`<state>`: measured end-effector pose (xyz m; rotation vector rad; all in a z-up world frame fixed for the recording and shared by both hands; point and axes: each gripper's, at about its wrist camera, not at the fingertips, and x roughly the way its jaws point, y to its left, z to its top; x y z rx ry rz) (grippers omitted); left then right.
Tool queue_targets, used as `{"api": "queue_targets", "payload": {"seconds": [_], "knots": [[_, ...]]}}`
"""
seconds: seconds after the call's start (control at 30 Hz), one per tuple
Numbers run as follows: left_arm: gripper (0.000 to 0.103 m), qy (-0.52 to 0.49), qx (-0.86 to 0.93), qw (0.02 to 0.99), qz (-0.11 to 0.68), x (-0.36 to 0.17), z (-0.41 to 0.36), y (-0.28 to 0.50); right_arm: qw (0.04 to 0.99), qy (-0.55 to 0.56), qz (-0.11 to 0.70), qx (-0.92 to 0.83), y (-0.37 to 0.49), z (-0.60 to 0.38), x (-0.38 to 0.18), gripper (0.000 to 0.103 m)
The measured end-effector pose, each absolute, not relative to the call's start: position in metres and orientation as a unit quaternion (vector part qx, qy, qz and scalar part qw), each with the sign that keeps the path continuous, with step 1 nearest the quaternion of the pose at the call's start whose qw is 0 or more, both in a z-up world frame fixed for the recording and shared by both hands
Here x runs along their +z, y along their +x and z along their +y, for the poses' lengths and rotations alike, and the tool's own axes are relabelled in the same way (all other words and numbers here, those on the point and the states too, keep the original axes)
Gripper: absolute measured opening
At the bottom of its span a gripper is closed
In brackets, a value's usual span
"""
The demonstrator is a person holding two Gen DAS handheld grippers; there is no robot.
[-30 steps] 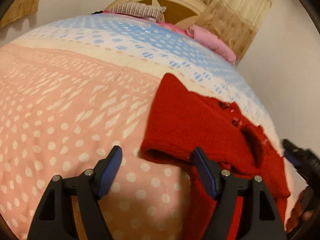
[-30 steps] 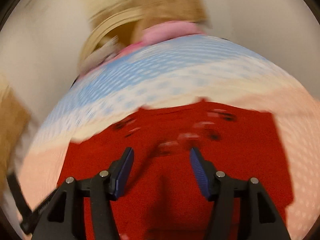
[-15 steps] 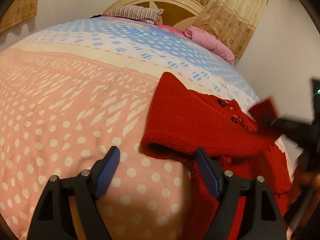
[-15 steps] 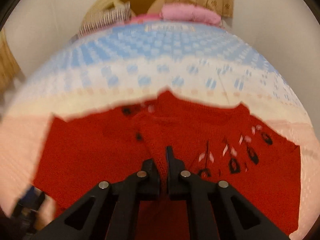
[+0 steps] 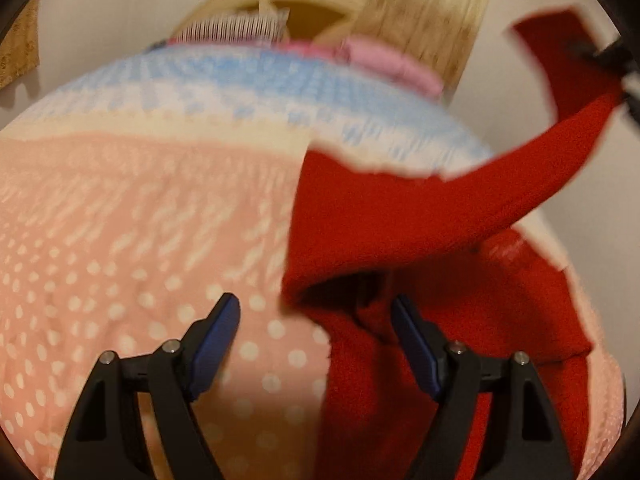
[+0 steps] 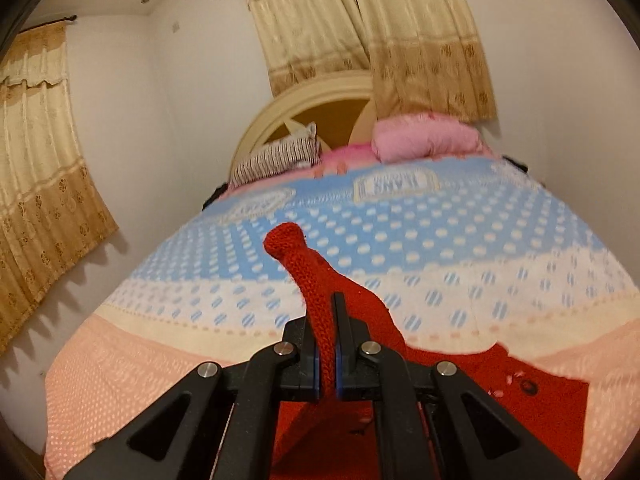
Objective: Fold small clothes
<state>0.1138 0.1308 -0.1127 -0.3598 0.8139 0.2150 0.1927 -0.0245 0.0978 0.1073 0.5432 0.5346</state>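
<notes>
Red knitted sweater (image 5: 400, 216), on the bed (image 5: 120, 220) at right of frame: one end pinched in the right gripper (image 6: 327, 354) and lifted to upper right, the body apparently just beyond the left gripper (image 5: 316, 340), fingers wide and empty.

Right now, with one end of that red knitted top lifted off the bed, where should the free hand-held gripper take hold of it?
Probably the sleeve opening of the red knitted top on the bedspread. It gapes just ahead of the open left hand-held gripper, so one finger could slip inside, coming straight from the near side.
</notes>
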Motion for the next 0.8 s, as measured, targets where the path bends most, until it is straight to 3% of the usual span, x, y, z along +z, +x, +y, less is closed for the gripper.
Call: {"api": "queue_targets", "payload": {"seconds": [0.4, 0.67, 0.8], "knots": [[0.082, -0.157, 0.143, 0.891, 0.401, -0.115, 0.129, 0.119, 0.941, 0.111, 0.246, 0.202, 0.206, -0.131, 0.086, 0.004], [0.082, -0.154, 0.15, 0.89, 0.403, -0.117, 0.126, 0.122, 0.908, 0.125, 0.366, 0.161, 0.21, -0.215, -0.023, 0.005], [0.082, -0.155, 0.15, 0.889, 0.404, -0.118, 0.125, 0.123, 0.88, 0.167, 0.427, 0.125, 0.196, -0.257, -0.072, 0.012]]}}
